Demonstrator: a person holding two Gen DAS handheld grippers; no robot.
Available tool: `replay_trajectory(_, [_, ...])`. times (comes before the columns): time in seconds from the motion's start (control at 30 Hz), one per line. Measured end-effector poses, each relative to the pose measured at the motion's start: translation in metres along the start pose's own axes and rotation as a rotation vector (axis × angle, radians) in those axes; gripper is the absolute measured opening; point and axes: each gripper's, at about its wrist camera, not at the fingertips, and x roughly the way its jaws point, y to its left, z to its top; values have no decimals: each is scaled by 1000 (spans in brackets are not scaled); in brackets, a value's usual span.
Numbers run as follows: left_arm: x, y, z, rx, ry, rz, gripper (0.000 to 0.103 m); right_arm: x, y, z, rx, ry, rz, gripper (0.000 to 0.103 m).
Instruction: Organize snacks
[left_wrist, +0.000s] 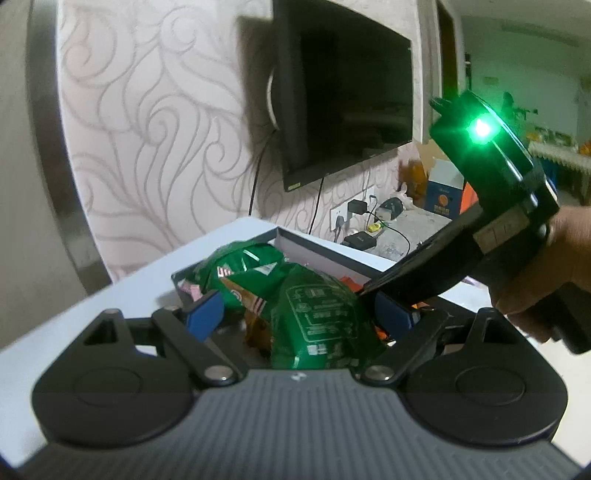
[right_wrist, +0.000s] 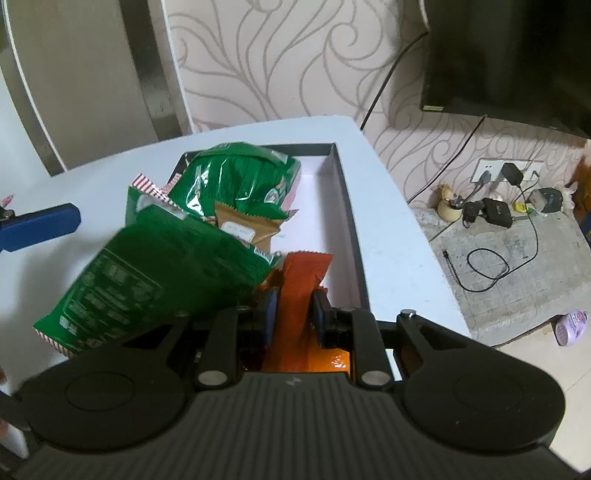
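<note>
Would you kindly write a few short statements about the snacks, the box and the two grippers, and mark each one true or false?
1. The right gripper is shut on an orange packet. True.
2. The left gripper is clamped shut. False: its jaws stand wide, with a green bag between them, and no pad clearly presses on it.
3. The box sits on a white table. True.
4. The box holds only orange packets. False: green bags and a brown packet are piled there too.
5. The TV is showing a picture. False: its screen is dark.
</note>
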Motion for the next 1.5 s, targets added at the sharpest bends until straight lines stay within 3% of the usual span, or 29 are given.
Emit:
replay_trajectory(0.03, [-1, 3, 1, -13, 2, 7, 90, 1, 1, 0, 2, 5, 0, 28])
replay_trajectory(0.1, [-2, 6, 3, -37, 7, 54, 90, -4, 2, 2, 11, -7, -12, 52])
replay_trajectory(0.2, [-3, 12, 6, -42, 27, 92, 91, -22, 3, 3, 29, -57, -13, 67])
replay_trajectory(0.27, [-4, 13, 7, -37, 34, 115, 91, -35, 4, 3, 39, -76, -17, 72])
replay_trajectory(0.47, [-10, 7, 8, -18, 62, 175, 91, -77, 14, -7, 91, -137, -27, 75])
replay_trajectory(0.67, [-35, 3, 1, -9, 4, 258, 91, -144, 38, -42, 178, -242, -42, 83])
replay_trajectory(0.83, [-60, 5, -5, -16, -4, 186, 91, -204, 80, -89, 230, -300, -77, 83])
replay_trajectory(1.07, [-93, -1, -7, -34, 6, 89, 90, -256, 140, -148, 274, -284, -118, 83])
replay_trajectory(1.3, [-116, -12, -4, -44, -13, 86, 90, -285, 182, -183, 251, -282, -116, 85])
replay_trajectory(1.5, [-125, -36, 0, -39, -24, 81, 90, -299, 182, -202, 232, -268, -101, 87])
